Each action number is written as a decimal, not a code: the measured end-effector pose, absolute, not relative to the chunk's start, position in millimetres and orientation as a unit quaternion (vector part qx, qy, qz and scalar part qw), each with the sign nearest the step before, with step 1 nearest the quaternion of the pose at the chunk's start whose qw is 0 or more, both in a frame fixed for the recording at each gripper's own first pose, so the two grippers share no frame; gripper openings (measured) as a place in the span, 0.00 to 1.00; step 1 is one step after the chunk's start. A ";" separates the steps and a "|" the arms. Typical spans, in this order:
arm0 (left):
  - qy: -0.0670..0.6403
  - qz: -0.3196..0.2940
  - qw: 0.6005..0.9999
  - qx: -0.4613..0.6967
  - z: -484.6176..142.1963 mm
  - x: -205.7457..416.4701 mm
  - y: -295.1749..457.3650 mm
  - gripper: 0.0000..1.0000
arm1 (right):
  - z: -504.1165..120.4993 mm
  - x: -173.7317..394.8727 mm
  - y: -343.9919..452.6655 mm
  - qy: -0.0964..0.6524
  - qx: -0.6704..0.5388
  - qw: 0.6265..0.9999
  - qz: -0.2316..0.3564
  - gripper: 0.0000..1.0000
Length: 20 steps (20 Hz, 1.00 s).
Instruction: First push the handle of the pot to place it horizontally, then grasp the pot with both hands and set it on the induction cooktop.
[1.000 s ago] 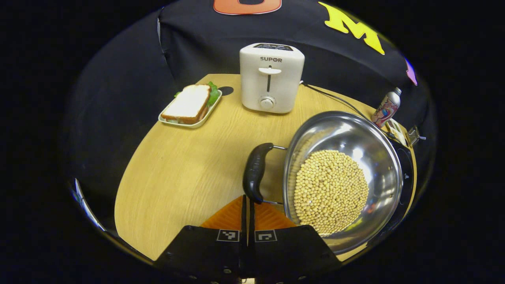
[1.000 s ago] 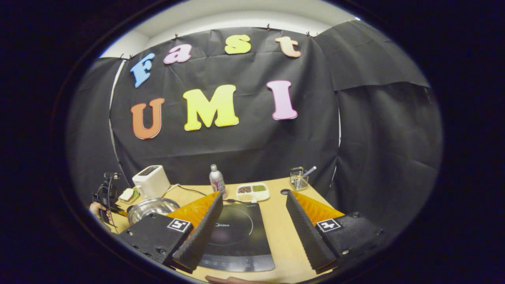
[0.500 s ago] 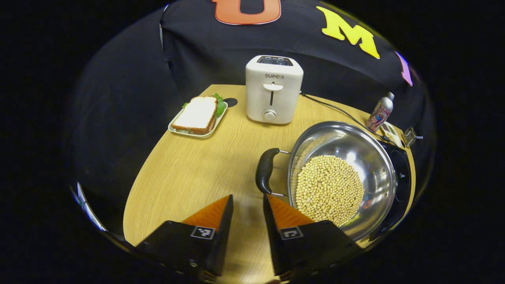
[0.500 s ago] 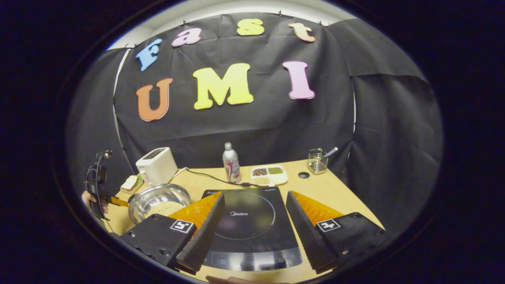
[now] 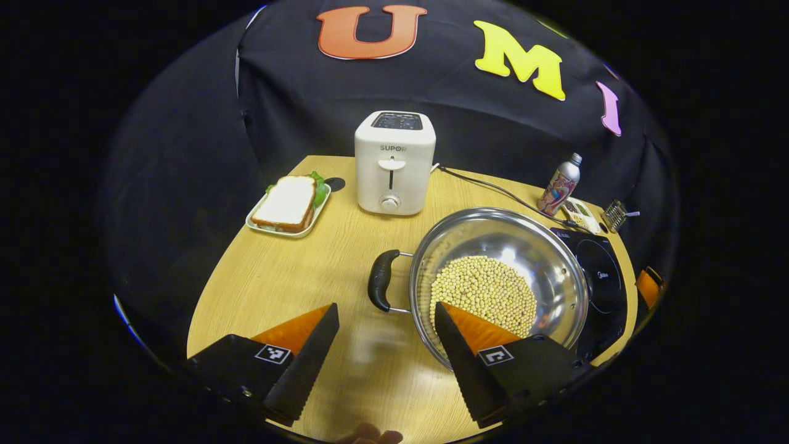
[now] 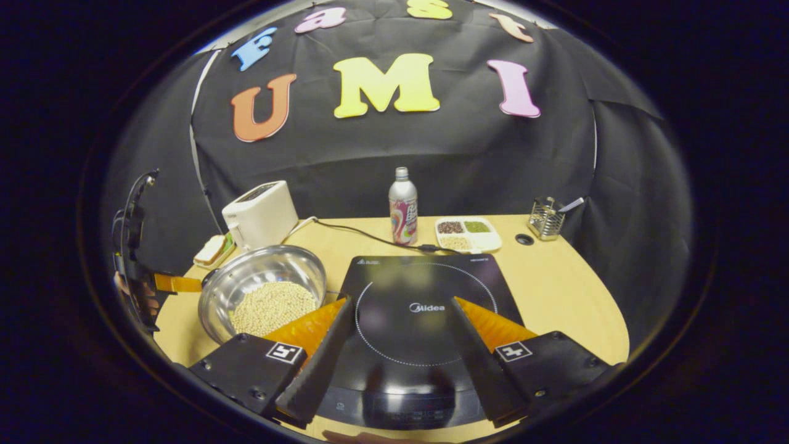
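Near the tabletop's [image 5: 290,277] front edge, left of the induction cooktop [image 6: 425,302], stands the pot [image 5: 499,280]: rigid, slick steel, likely heavy with beans. Grip the handle [image 5: 379,288]. Left gripper [image 5: 385,345] and right gripper [image 6: 400,345] fingers are apart, empty.

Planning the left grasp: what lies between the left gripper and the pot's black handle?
Bare wooden tabletop separates the open left gripper from the pot's black handle, in the left gripper view.
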<state>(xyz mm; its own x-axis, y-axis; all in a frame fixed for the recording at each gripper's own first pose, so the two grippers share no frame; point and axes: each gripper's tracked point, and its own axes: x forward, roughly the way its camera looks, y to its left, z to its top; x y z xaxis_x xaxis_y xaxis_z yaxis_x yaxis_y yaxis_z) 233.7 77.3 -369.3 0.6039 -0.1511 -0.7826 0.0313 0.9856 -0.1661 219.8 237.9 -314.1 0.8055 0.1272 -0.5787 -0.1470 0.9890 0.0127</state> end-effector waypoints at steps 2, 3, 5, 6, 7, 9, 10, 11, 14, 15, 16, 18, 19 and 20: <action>0.438 -0.055 0.894 -0.078 -367.5 241.7 73.1 0.94 | -328.0 226.9 253.4 0.313 -0.019 0.946 0.082 0.98; 0.439 -0.052 0.894 -0.072 -369.1 243.2 74.7 0.94 | -334.6 230.9 260.1 0.317 -0.019 0.944 0.086 0.94; 0.442 -0.054 0.894 -0.058 -373.1 249.8 74.0 0.94 | -348.0 238.8 273.5 0.327 -0.015 0.941 0.089 0.94; 0.445 -0.055 0.892 -0.054 -376.0 253.0 72.0 0.94 | -355.8 241.6 281.3 0.333 -0.009 0.939 0.092 0.94; 0.449 -0.056 0.890 -0.049 -379.5 255.1 70.7 0.94 | -362.5 244.8 288.0 0.338 -0.003 0.937 0.092 0.99; 0.463 -0.061 0.883 -0.042 -387.7 256.3 68.4 0.94 | -372.2 252.4 299.3 0.342 0.001 0.936 0.088 0.98; 0.468 -0.062 0.881 -0.041 -393.1 258.2 67.4 0.94 | -376.5 254.1 303.5 0.344 0.001 0.935 0.088 0.94; 0.469 -0.060 0.880 -0.042 -398.1 261.5 68.3 0.94 | -379.8 256.2 307.9 0.345 0.002 0.935 0.087 0.94; 0.475 -0.051 0.878 -0.031 -408.5 270.0 77.4 0.93 | -391.3 260.9 320.5 0.355 -0.001 0.930 0.090 0.94; 0.478 -0.049 0.877 -0.022 -413.6 270.6 81.3 0.93 | -394.1 262.6 327.4 0.355 0.001 0.930 0.098 0.94; 0.483 -0.052 0.874 -0.022 -419.4 271.5 79.6 0.92 | -400.3 265.1 333.0 0.363 -0.003 0.926 0.103 0.94; 0.487 -0.058 0.871 -0.022 -418.2 270.8 78.2 0.92 | -407.0 273.6 330.9 0.360 -0.028 0.928 0.091 0.93; 0.489 -0.062 0.870 -0.018 -419.2 270.5 79.3 0.92 | -413.1 277.3 329.8 0.367 -0.041 0.925 0.085 1.00; 0.490 -0.064 0.869 -0.017 -420.8 271.1 78.1 0.90 | -412.7 277.0 329.2 0.358 -0.048 0.929 0.080 0.92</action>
<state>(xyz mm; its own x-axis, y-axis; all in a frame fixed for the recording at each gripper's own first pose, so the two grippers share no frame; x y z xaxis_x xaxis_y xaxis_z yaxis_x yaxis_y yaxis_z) 271.1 78.1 -420.8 0.5123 -0.1283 -0.8492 0.0954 0.9912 -0.0922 277.0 329.2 -412.7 0.7316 0.1146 -0.6720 -0.1827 0.9827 -0.0312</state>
